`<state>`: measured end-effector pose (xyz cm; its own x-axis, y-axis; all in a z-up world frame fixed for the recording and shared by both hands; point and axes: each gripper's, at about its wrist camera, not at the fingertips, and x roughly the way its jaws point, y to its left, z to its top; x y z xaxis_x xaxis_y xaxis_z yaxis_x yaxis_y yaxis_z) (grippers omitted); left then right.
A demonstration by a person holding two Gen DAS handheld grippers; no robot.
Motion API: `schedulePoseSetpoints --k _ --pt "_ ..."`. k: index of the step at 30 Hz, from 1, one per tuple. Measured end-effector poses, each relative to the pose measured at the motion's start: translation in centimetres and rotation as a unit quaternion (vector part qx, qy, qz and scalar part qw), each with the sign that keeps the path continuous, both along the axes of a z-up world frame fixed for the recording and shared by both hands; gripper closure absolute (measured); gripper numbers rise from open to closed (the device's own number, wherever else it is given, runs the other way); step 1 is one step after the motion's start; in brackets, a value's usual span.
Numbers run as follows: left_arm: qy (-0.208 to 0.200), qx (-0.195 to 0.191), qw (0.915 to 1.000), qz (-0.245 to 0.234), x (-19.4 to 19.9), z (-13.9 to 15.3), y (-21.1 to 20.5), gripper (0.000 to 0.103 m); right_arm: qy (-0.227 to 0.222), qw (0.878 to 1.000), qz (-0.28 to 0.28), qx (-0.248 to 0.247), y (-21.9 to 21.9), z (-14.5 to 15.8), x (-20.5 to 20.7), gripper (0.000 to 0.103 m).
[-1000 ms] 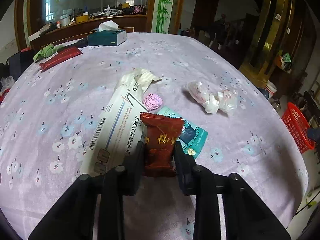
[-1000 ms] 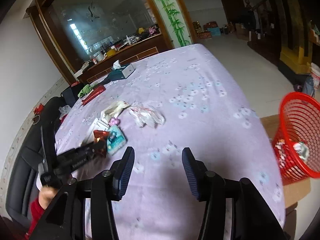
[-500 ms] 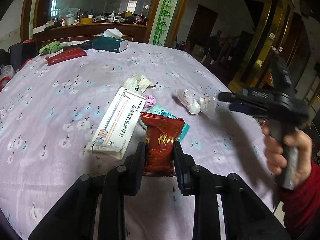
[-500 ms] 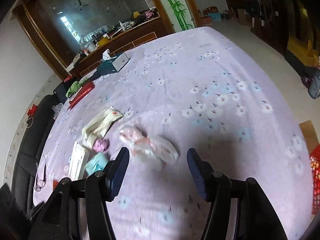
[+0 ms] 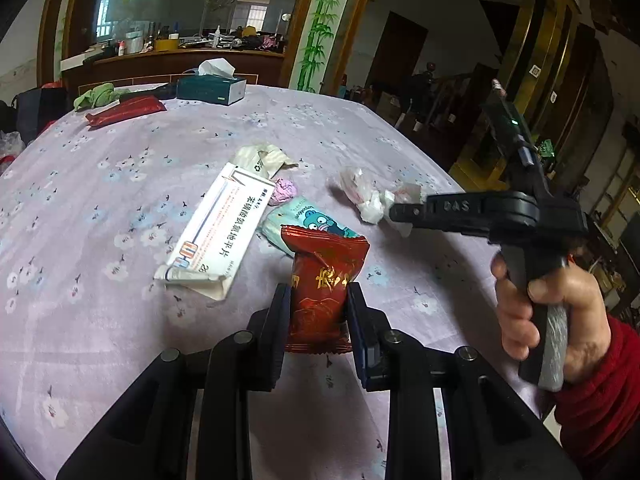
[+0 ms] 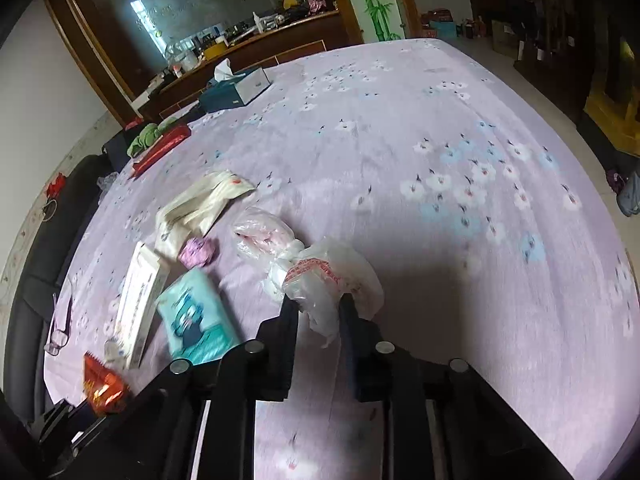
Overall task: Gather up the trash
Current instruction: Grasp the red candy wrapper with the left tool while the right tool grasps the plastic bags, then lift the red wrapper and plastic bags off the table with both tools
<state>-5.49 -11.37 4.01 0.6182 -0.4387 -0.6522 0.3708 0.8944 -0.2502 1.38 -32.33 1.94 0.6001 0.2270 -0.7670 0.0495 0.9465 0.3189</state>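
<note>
On lilac tablecloth (image 6: 440, 120), left claw (image 5: 316, 312) clamping one red wrapper (image 5: 322, 280), right claw (image 6: 318, 312) pinching one plastic bag (image 6: 320, 276).

Soft daylight fills both fisheye views, coming from bright windows (image 5: 256, 14) far behind the table. The lilac tablecloth (image 5: 100, 200) is evenly lit, and the room on the far right falls into dim brown shadow. Dark vignetting curves round every corner, and straight lines bow near the edges. The left wrist view is sharp. The right wrist view is smeared by motion blur, strongest near its left and right edges. A broad grey shadow (image 6: 420, 280) lies on the cloth beside the clear plastic bag (image 6: 320, 280).
</note>
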Motion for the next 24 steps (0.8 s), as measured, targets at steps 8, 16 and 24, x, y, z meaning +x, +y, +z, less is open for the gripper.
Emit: schedulePoseSetpoints --k 8,16,24 --pt "-0.026 0.005 0.9996 0.013 -1.3 0.1 -0.7 0.077 -0.055 0.998 -0.017 0.010 0.7 1.3 -7.0 0.084" --pt "-0.031 0.017 0.9991 0.023 -1.7 -0.9 -1.3 0.077 -0.073 0.997 -0.035 0.015 0.7 0.6 -9.7 0.084" --pt "-0.052 0.035 0.9976 0.027 -2.1 -0.9 -1.7 0.077 -0.086 0.995 -0.048 -0.031 1.5 0.4 -10.2 0.084"
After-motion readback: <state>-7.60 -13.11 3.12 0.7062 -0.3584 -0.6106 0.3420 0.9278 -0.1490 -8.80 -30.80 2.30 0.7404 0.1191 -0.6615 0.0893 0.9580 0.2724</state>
